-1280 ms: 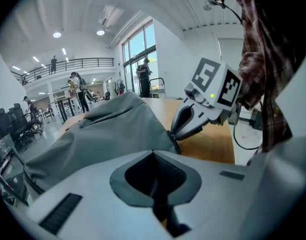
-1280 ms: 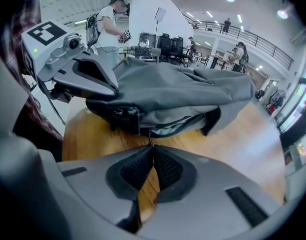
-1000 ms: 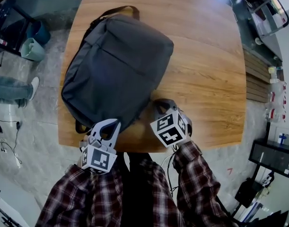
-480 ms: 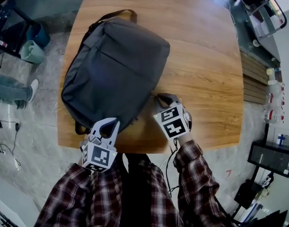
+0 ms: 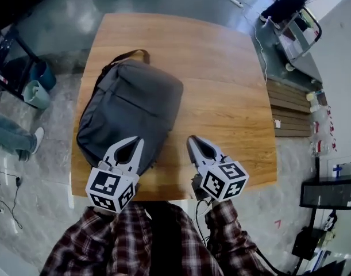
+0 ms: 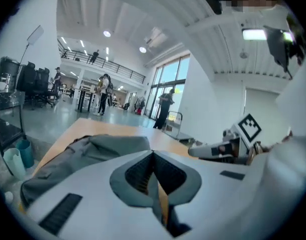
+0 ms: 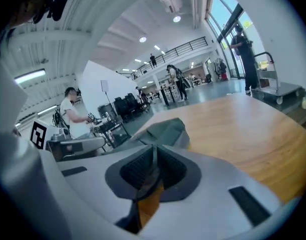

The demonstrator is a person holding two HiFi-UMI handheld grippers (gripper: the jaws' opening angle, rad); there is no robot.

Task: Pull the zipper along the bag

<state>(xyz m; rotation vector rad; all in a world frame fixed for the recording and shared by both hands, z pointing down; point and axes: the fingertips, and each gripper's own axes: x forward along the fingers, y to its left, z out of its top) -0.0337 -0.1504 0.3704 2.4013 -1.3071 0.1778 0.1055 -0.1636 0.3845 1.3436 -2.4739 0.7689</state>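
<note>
Nearest the person, the left tool (image 5: 139,140) had its jaws pressed together on nothing, tip over the bag's near edge; contact, I couldn't tell. The right tool (image 5: 190,138), equally closed and empty, hovered just right of the bag's near corner. The grey bag (image 5: 129,105) lay flat on the surface (image 5: 232,96), its handle (image 5: 129,54) at the far end. No zipper pull was gripped, so by my reading the pulling had not yet begun.

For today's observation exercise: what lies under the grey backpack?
The backpack rests on the wooden table, its near end overhanging the edge. Anything between bag and tabletop is covered and cannot be seen.
</note>
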